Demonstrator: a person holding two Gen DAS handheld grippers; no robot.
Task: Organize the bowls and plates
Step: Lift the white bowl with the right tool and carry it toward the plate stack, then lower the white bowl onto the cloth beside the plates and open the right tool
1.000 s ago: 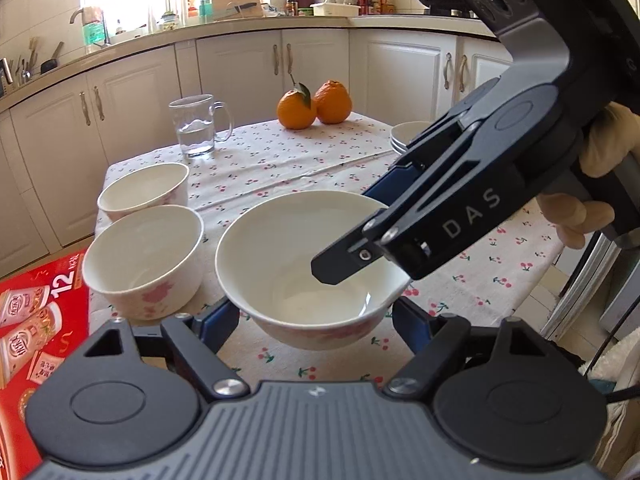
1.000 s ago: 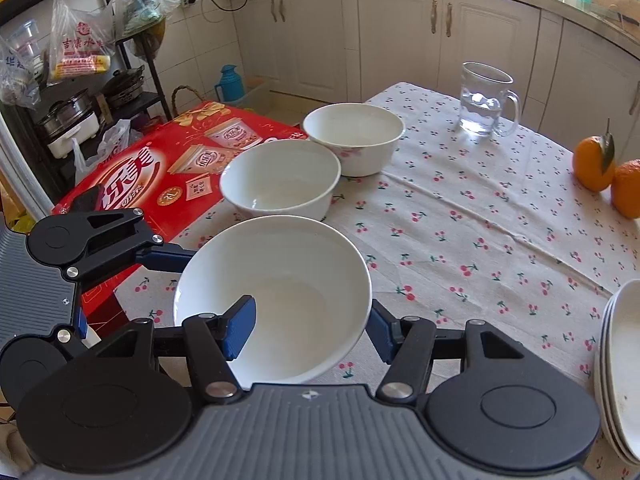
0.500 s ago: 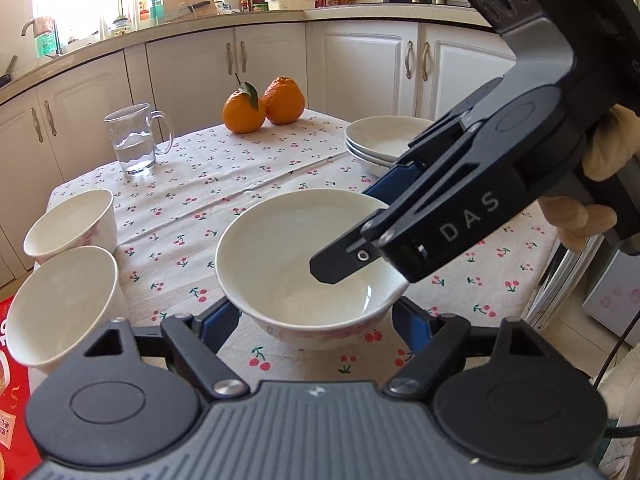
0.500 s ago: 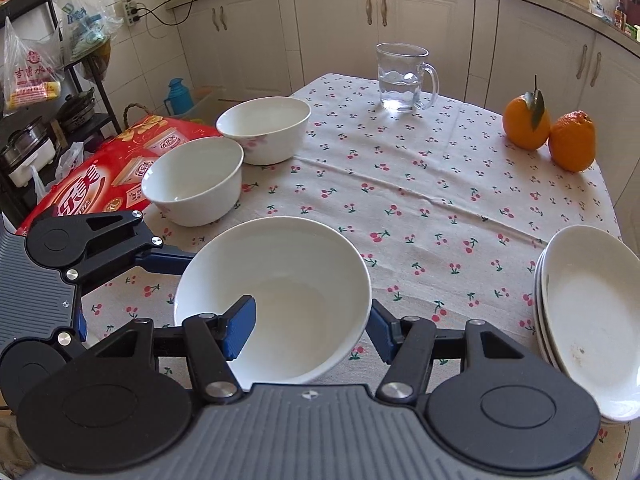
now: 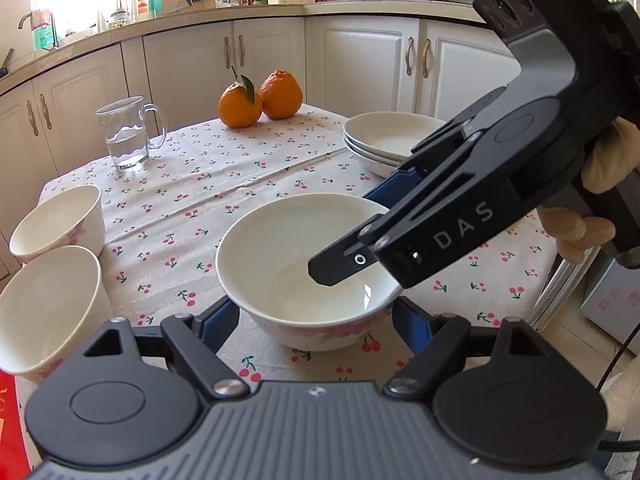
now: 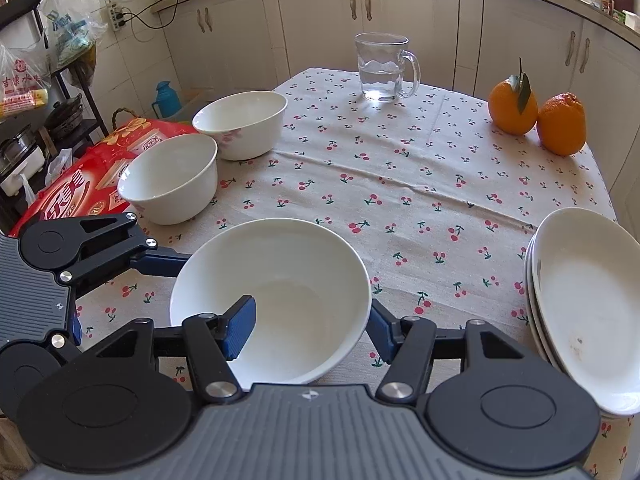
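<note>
The desk [image 6: 400, 184], under a cherry-print cloth, bears a stack of white plates [image 6: 592, 304] right of the right gripper [image 6: 312, 330], which pinches the rim of the wide white ceramic bowl [image 6: 272, 280], one finger inside. The left gripper [image 5: 316, 322] straddles that bowl without clear contact. Two smaller white bowls [image 6: 172, 176] sit ahead-left. Keep the bowl level and centre it before nesting.

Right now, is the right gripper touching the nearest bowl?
Touching. The right wrist view shows the right gripper pinching the bowl wall: one blue pad inside against it, the other outside on its rim.
</note>
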